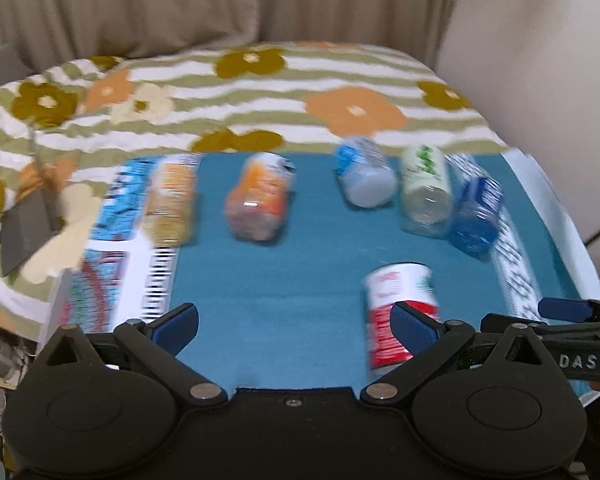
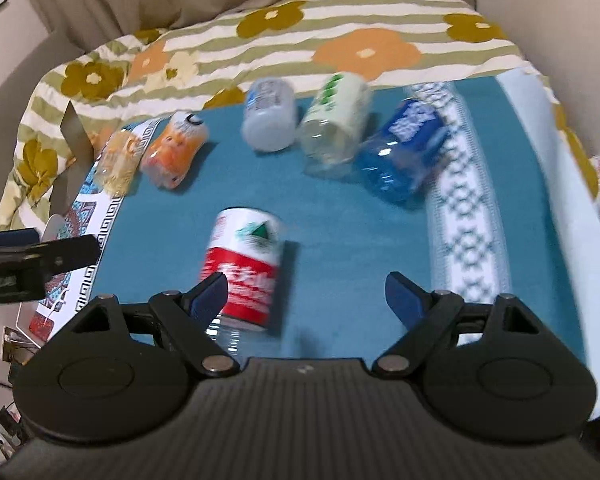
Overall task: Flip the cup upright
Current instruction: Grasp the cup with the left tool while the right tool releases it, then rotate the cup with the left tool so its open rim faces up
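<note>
Motion blur softens everything we see through the left wrist camera. Our left hand-held gripper point(image 1: 296, 322) is spread wide and pinches nothing, hovering over a teal mat point(image 1: 292, 272). The red and white cup point(image 1: 400, 312) lies on its side on that mat, partly behind our right-side finger point(image 1: 414, 326); we cannot tell whether they touch. Farther back we see five more containers lying in a row: a yellowish cup point(image 1: 172, 200), an orange cup point(image 1: 260, 196), a pale blue cup point(image 1: 364, 178), a green-printed clear cup point(image 1: 426, 192) and a dark blue cup point(image 1: 478, 210), the last two pressed side by side. A flowered blanket point(image 1: 260, 96) spreads beyond the mat. Our right hand-held gripper point(image 1: 564, 312) juts in from the right edge.

From the right wrist camera, our right hand-held gripper point(image 2: 306, 296) is likewise spread, holding nothing. The red and white cup point(image 2: 244, 268) lies on its side just beside our left-side finger point(image 2: 210, 296), its clear end nearest us. The same five containers lie beyond it on the teal mat point(image 2: 340, 240), and the left hand-held gripper point(image 2: 40, 258) enters from the left
</note>
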